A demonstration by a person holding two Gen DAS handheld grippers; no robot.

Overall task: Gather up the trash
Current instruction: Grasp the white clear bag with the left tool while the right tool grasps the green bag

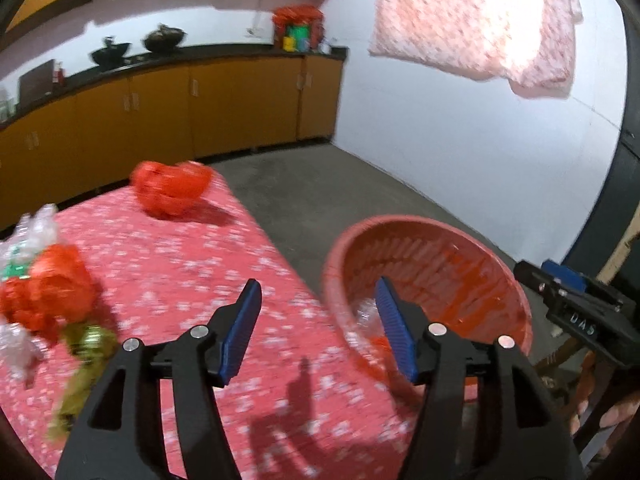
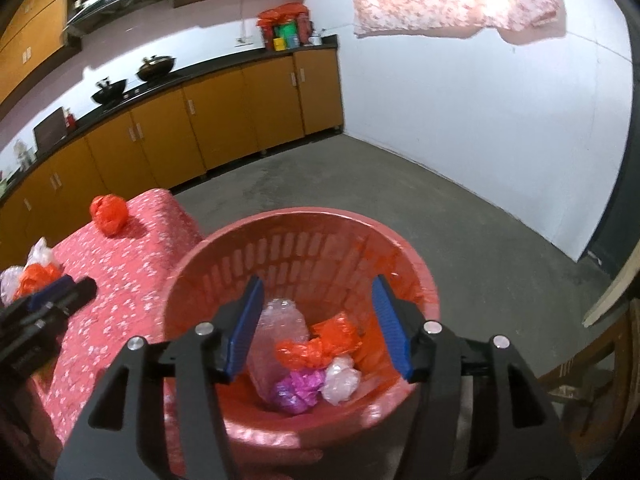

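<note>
A pink-red slatted basket [image 2: 304, 216] stands beside the table, its rim also seen in the left wrist view [image 1: 440, 248]. Inside lie a clear plastic bottle [image 2: 280, 328], an orange bag [image 2: 324, 340], a purple wrapper [image 2: 300, 390] and a white wad [image 2: 340, 378]. My right gripper [image 2: 318, 280] hangs open over the basket, nothing between its blue pads. My left gripper [image 1: 317, 284] is open and empty above the table's right edge. On the pink flowered tablecloth [image 1: 192, 264] sit a crumpled orange bag [image 1: 172, 188] and, far left, a pile of orange plastic [image 1: 52, 288], clear plastic [image 1: 34, 228] and a gold-green wrapper [image 1: 86, 352].
Orange-brown cabinets [image 1: 160, 120] under a dark counter with woks [image 2: 156, 66] line the far wall. A pink cloth [image 1: 476, 16] hangs on the white wall. Grey concrete floor [image 2: 440, 216] spreads behind the basket. A wooden chair [image 2: 580, 380] stands at the right.
</note>
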